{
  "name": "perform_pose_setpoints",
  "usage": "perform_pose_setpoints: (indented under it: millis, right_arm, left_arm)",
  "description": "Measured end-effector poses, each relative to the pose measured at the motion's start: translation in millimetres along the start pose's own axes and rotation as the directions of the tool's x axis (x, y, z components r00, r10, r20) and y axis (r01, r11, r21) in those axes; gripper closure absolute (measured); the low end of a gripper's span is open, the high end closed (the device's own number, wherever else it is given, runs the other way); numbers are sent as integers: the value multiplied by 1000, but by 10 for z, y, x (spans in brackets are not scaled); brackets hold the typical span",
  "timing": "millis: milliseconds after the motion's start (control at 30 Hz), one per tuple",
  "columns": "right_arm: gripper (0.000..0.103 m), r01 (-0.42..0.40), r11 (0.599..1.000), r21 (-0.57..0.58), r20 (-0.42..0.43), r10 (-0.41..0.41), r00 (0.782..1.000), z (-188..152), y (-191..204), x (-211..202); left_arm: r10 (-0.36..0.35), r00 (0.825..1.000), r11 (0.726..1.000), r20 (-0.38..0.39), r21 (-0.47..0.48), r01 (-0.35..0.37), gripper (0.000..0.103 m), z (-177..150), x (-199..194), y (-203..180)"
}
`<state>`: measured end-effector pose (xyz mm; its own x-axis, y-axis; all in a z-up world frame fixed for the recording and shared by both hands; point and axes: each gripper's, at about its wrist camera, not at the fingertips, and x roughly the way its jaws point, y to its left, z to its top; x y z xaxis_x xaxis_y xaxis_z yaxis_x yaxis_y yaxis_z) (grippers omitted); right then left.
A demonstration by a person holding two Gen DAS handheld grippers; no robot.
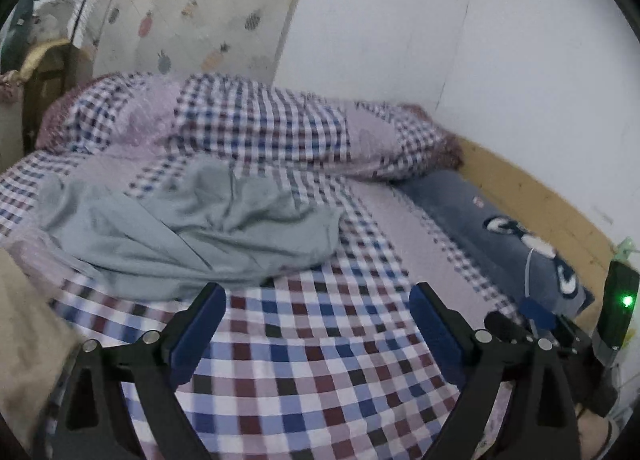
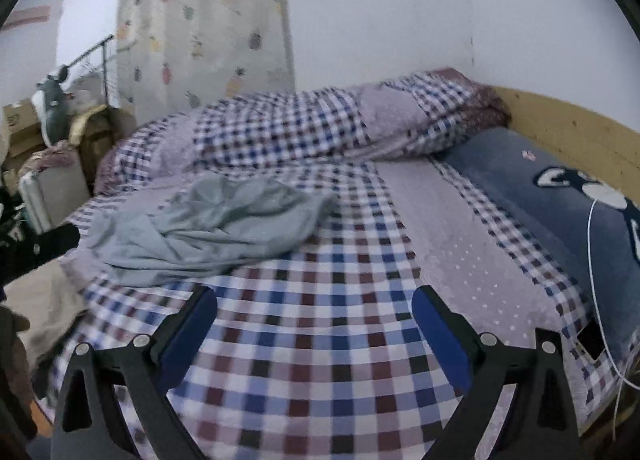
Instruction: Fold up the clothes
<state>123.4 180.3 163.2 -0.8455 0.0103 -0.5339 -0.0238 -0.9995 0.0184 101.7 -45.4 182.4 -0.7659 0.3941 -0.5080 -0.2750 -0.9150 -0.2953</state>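
A crumpled pale grey-green garment (image 1: 188, 232) (image 2: 208, 226) lies in a heap on the checked bed sheet (image 1: 320, 360) (image 2: 320, 340), toward the left of both views. My left gripper (image 1: 318, 294) hovers open over the sheet just in front of the garment's near edge, nothing between its blue pads (image 1: 200, 334). My right gripper (image 2: 314, 298) is open too, empty, a little short of the garment and to its right. The right gripper's body (image 1: 540, 324) shows at the right edge of the left wrist view.
A rolled checked quilt (image 1: 248, 124) (image 2: 320, 128) lies across the far side of the bed. A dark blue pillow (image 1: 520, 236) (image 2: 560, 188) rests by the wooden headboard (image 1: 532, 196) (image 2: 580, 132). Boxes and clutter (image 2: 44, 140) stand at the left. A white cable (image 2: 596, 280) crosses the pillow.
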Motion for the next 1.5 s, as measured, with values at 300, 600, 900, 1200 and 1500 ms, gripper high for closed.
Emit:
perform_pose_setpoints:
  millis: [300, 600, 900, 1200, 1500]
  right_arm:
    - [3, 57, 997, 49, -128, -50, 991, -292, -238, 1313]
    - [3, 32, 996, 86, -331, -2, 944, -673, -359, 2102]
    - [0, 108, 994, -37, -363, -114, 925, -806, -162, 2274]
    - [0, 105, 994, -26, -364, -107, 925, -794, -154, 2267]
    - [0, 101, 995, -14, -373, -99, 923, -794, -178, 2278]
  left_arm:
    - [133, 979, 991, -153, 14, -133, 8, -534, 1271, 72]
    - [240, 936, 970, -258, 19, -243, 8, -774, 1929, 205]
    - [337, 902, 941, -271, 140, -309, 1, -901, 2058, 87]
    - [343, 901, 938, -267, 152, -312, 1, -942, 2051, 78]
    - [324, 903, 945, -283, 135, -297, 0, -930, 2068, 102]
